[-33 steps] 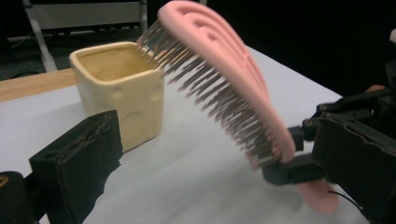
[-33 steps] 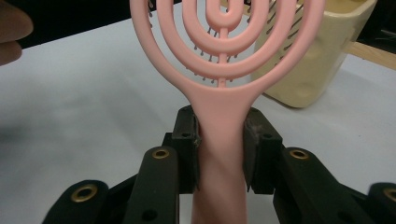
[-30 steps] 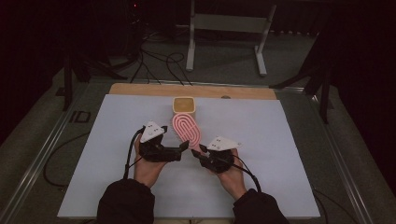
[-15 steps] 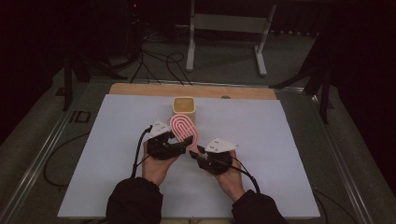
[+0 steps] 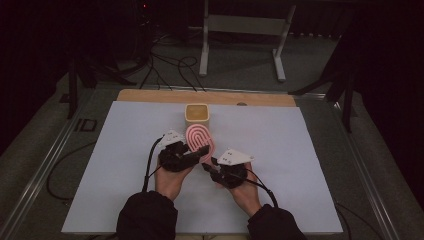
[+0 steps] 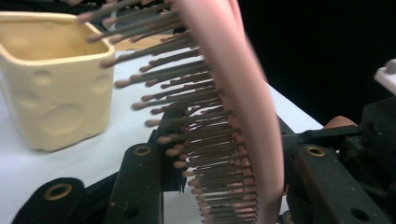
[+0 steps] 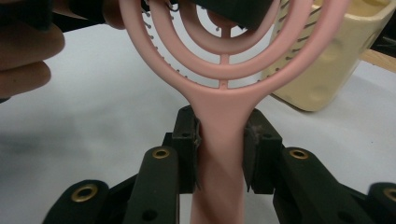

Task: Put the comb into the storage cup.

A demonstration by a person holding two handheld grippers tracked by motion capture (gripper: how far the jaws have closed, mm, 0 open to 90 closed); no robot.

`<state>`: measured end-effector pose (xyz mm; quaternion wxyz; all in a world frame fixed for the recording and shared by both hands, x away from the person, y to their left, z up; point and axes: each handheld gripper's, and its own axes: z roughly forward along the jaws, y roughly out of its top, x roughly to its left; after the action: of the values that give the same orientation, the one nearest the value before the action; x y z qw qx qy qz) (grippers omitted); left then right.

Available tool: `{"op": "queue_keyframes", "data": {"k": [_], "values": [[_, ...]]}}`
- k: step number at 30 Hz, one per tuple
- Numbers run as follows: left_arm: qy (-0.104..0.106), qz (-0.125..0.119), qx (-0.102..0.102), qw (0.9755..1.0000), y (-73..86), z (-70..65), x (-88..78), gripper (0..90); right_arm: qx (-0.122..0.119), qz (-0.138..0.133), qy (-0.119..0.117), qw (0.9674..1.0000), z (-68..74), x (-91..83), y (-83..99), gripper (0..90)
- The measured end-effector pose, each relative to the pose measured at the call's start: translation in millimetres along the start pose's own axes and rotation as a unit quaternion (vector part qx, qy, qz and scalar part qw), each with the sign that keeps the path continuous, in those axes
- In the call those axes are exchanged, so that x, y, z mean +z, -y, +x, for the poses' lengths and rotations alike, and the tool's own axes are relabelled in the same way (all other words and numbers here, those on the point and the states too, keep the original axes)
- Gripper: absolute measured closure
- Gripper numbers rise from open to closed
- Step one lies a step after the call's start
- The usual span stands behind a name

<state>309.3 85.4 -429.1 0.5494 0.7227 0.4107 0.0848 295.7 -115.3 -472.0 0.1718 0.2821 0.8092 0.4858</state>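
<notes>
We wear dark sleeves. Our left gripper and right gripper are black, with brass-ringed holes, grey three-cornered plates and trailing black cables.

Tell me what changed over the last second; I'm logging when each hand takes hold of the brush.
The left tool swung in toward the pink hairbrush, and its jaws have just been closing on the brush head, bristles and back between them. The right tool kept its clamp on the handle, and the yellow cup stayed put on the white table.
</notes>
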Motion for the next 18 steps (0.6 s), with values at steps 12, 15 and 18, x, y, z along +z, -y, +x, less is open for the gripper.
{"op": "queue_keyframes", "data": {"k": [12,15,18], "values": [[0.019,-0.011,-0.011,0.9997,-2.6,-3.4,0.0,64.6,0.000,-0.009,-0.004,1.0000,-2.9,-2.2,-1.4,69.3],[0.021,-0.015,-0.012,0.9996,-4.2,-3.5,-0.8,64.6,0.002,-0.012,-0.003,0.9999,-2.7,-2.9,-2.1,68.5],[0.019,-0.020,-0.012,0.9996,-5.4,-3.3,-2.2,64.7,-0.001,-0.012,-0.002,0.9999,-3.0,-2.9,-2.0,65.6]]}}
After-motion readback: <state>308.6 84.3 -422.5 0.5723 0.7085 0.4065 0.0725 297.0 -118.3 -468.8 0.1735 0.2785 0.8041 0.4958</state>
